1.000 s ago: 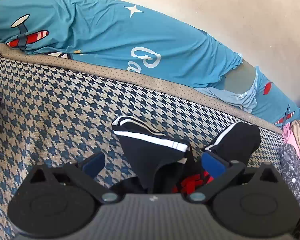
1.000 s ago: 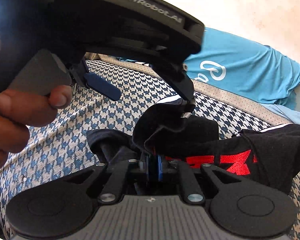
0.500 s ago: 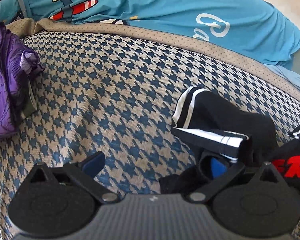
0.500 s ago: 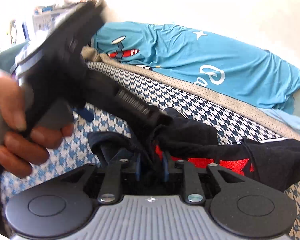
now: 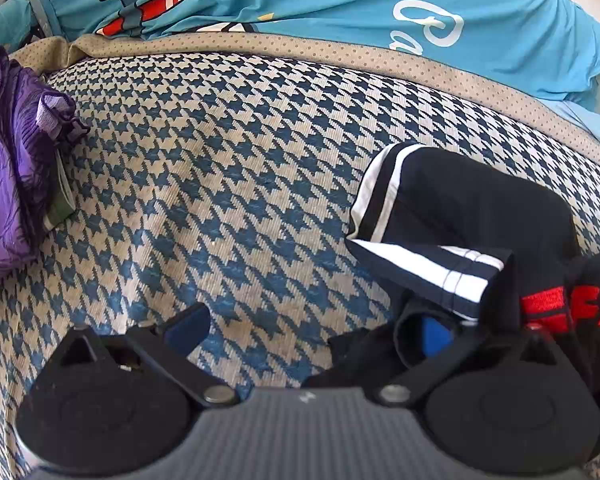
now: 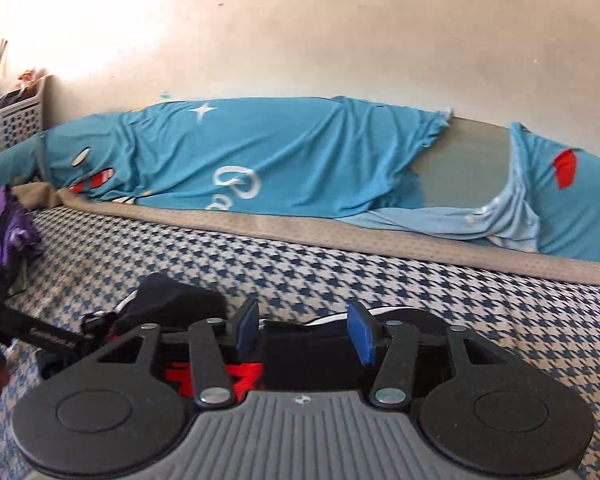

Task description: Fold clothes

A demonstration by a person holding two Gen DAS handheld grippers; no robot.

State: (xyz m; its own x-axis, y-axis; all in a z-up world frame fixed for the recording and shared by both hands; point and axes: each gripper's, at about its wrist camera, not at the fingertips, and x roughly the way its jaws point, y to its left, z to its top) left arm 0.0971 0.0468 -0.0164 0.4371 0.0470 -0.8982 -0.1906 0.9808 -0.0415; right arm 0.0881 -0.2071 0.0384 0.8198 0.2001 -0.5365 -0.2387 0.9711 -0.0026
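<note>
Black fabric with red lettering, the garment (image 6: 204, 308), lies on the houndstooth bed (image 5: 220, 168) under your right tool (image 6: 304, 330), whose jaws are opening with nothing pinched. Your left tool (image 5: 308, 326) gapes wide, cloth draping one finger. You've apparently released a fold; next, regrip an edge.

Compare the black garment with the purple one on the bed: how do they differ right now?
The black garment has white stripes and red lettering; the purple garment shows only a faint dark pattern.
The black one lies loosely bunched at the right, close to the left tongs, draped over one finger; the purple one sits in a compact pile at the far left, untouched.
Both rest on the houndstooth cover.
</note>
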